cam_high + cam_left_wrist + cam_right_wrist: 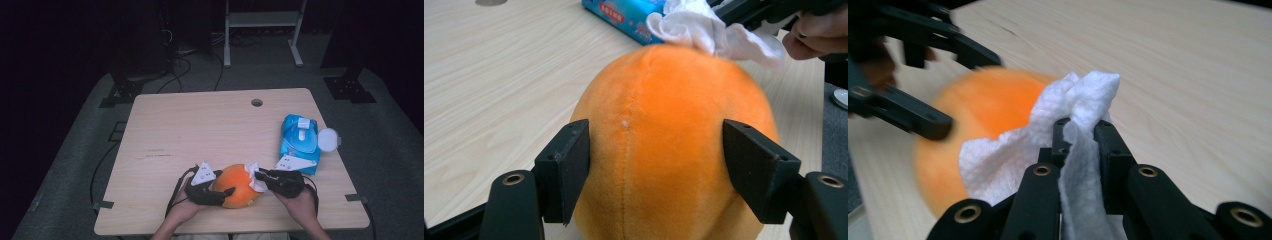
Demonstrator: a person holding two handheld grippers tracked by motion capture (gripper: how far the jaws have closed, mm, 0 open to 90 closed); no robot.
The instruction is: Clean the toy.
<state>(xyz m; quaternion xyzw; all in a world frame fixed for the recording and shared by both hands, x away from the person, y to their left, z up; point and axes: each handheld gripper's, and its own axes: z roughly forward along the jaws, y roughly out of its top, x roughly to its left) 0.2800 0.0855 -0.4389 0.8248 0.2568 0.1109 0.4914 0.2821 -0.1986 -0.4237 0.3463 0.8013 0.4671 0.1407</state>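
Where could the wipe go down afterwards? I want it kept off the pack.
The table is bare across its left half and far side, from the round hole down to the orange plush ball. Crowded: the near edge, where both tongs meet at the ball, and the right side by the blue wipes pack.

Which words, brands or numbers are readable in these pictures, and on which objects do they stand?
None can be read.
Blue wipes pack: red label strip with white print along its edge in the left gripper view, too blurred to read.
Table: small dark marks in the high view, too small to read.
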